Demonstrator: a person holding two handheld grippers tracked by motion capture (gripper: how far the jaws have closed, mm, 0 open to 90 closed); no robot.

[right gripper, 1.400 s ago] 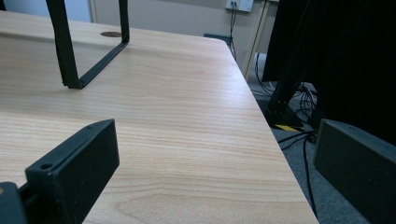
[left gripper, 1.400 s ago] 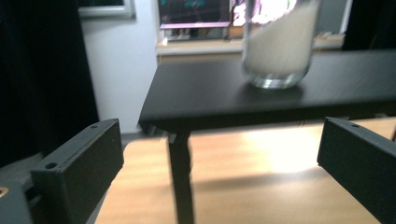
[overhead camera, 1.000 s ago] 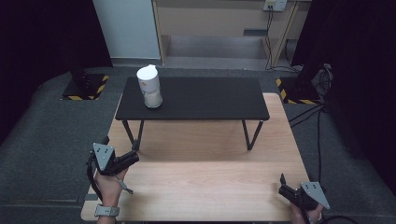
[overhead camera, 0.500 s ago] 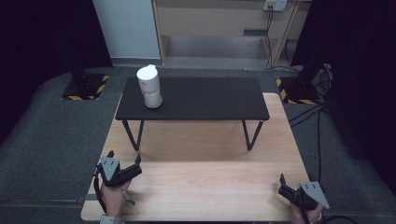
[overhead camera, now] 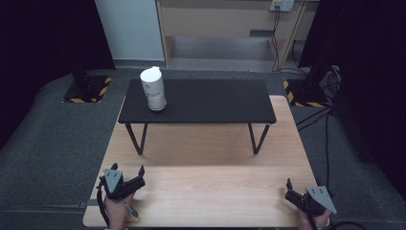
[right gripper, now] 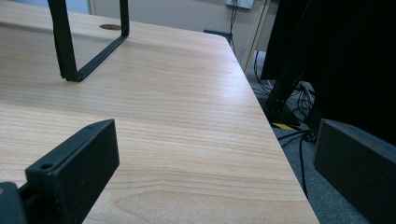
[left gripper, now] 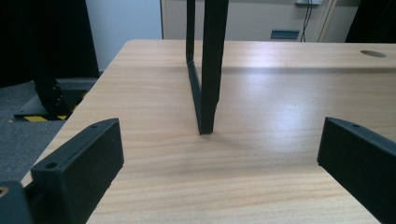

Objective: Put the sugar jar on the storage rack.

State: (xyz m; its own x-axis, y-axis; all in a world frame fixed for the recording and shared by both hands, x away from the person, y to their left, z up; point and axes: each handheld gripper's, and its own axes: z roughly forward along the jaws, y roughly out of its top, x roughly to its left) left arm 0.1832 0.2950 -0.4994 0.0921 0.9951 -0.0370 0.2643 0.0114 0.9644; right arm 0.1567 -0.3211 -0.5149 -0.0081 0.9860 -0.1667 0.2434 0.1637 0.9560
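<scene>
The left gripper, jaws wide, has dropped nearer the table's front edge; right gripper wide, unmoved.

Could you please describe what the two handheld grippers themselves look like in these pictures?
Both are black. The left gripper and right gripper each carry a grey three-cornered plate on top, and a dark cable trails from each. In the gripper views the jaws are thick, flat, matte black blocks with small holes near the corners.

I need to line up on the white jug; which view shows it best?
The high view: the white jug stands whole on the black bench's left end. The gripper views catch the bench's legs on the wooden table.
</scene>
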